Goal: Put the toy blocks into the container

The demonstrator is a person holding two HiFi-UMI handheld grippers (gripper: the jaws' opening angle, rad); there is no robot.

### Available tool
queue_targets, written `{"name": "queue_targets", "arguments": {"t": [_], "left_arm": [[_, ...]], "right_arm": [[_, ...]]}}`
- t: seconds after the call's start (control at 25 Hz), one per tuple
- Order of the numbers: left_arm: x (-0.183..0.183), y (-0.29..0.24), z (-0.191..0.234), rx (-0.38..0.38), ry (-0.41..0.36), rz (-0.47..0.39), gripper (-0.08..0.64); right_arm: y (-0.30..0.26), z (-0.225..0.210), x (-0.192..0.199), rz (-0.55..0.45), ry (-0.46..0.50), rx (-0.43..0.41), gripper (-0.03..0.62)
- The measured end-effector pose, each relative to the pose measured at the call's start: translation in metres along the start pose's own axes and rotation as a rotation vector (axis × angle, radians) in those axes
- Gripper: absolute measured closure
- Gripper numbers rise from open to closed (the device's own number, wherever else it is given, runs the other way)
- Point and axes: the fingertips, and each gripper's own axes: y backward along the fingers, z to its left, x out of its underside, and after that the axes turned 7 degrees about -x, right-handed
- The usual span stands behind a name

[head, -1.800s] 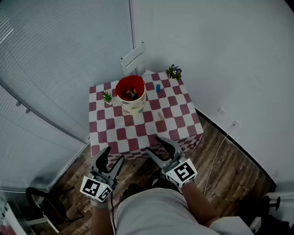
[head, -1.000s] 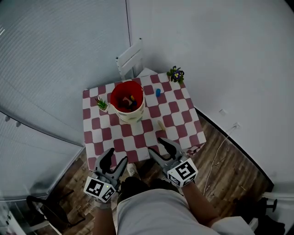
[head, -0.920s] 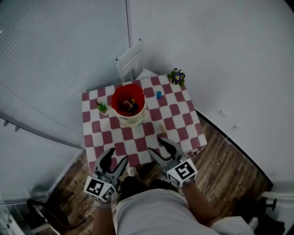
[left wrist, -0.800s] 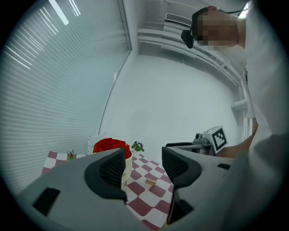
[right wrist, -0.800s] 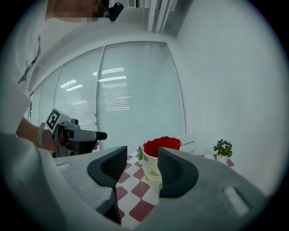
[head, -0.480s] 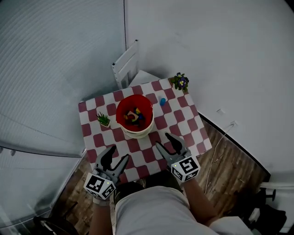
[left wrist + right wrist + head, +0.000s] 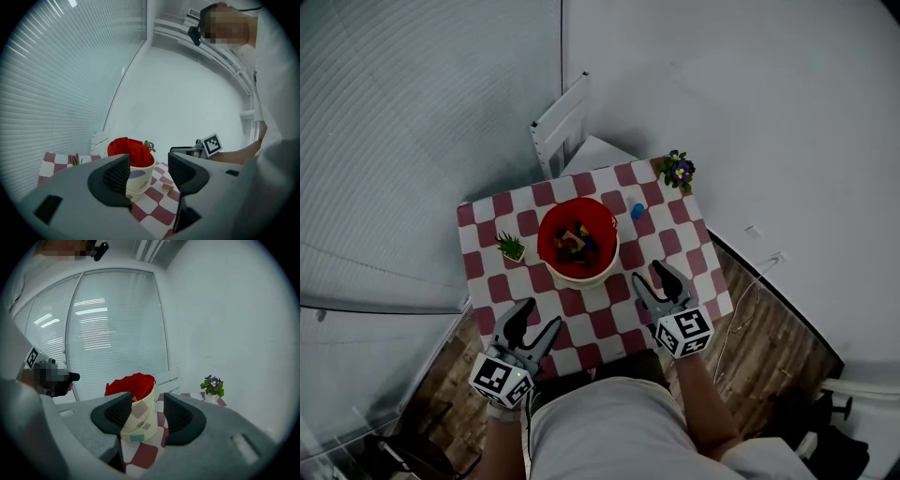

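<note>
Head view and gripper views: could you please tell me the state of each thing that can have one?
Left hand-held gripper, open, empty.
Right hand-held gripper, open, empty.
Container, upright, blocks inside.
Blue block, on the table, outside the container.
Tan block, on the table, outside the container.

Can't sort the toy blocks [image 7: 575, 244] heaped in the container [image 7: 581, 278] by shape: too small from the head view. Can't name the tiny blue thing [image 7: 637, 211] beside it either. Over in the left gripper view, missing part of the container's base behind the left hand-held gripper [image 7: 149, 171].
</note>
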Motion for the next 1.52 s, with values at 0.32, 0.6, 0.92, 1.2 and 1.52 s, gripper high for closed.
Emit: {"name": "queue_targets", "arguments": {"t": [0.32, 0.6, 0.92, 1.2, 1.52], "left_arm": [[0.013, -0.017, 0.002, -0.152, 0.054, 0.039, 0.328], [0.026, -0.033, -0.003, -0.267, 0.088, 0.066, 0.328], [0.052, -0.048, -0.005, -0.371, 0.145, 0.093, 0.328], [0.064, -0.065, -0.017, -0.425, 0.175, 0.132, 0.328], [0.089, -0.078, -0.024, -0.465, 0.220, 0.158, 0.328]], "right_arm": [[-0.029, -0.060, 0.021, 0.069, -0.038, -0.044, 0.377], [-0.059, -0.109, 0.048, 0.124, -0.071, -0.076, 0.377], [-0.098, -0.155, 0.077, 0.197, -0.019, -0.093, 0.377], [-0.134, -0.184, 0.101, 0.235, -0.027, -0.107, 0.377], [-0.166, -0.204, 0.120, 0.279, -0.016, -0.120, 0.377]]}}
